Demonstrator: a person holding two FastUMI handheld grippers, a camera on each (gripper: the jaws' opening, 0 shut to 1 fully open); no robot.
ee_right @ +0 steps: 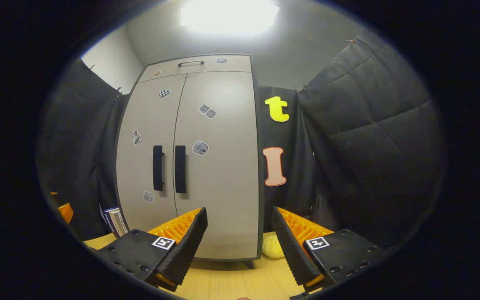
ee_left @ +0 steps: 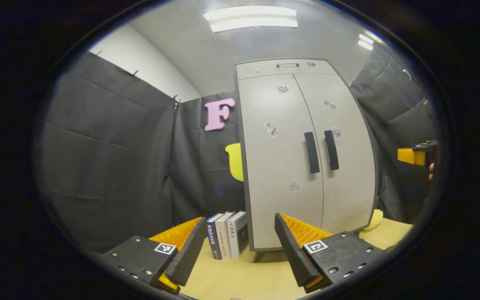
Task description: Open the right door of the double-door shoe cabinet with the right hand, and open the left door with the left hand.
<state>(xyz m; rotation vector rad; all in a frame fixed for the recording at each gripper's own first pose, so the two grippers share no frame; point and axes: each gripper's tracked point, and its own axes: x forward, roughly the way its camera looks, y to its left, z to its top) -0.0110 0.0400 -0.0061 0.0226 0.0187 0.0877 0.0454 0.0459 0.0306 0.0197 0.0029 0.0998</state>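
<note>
Shoe cabinet [ee_left: 302, 158] stands on the far tabletop, both doors apparently fully closed. Left gripper [ee_left: 240, 246] and right gripper [ee_right: 240, 241] hover near, fingers spread, holding nothing; neither handle touched.

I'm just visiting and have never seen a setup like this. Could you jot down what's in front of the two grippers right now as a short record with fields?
cabinet: pale double-door shoe cabinet standing on a yellowish table
doors: both shut
handles: two dark vertical bars, left handle and right handle, side by side at the middle seam
left gripper: open, away from the cabinet, holding nothing
right gripper: open, away from the cabinet, holding nothing
books: upright row left of the cabinet
yellow soft object: at the cabinet's right foot
task progress: neither door opened yet
</note>
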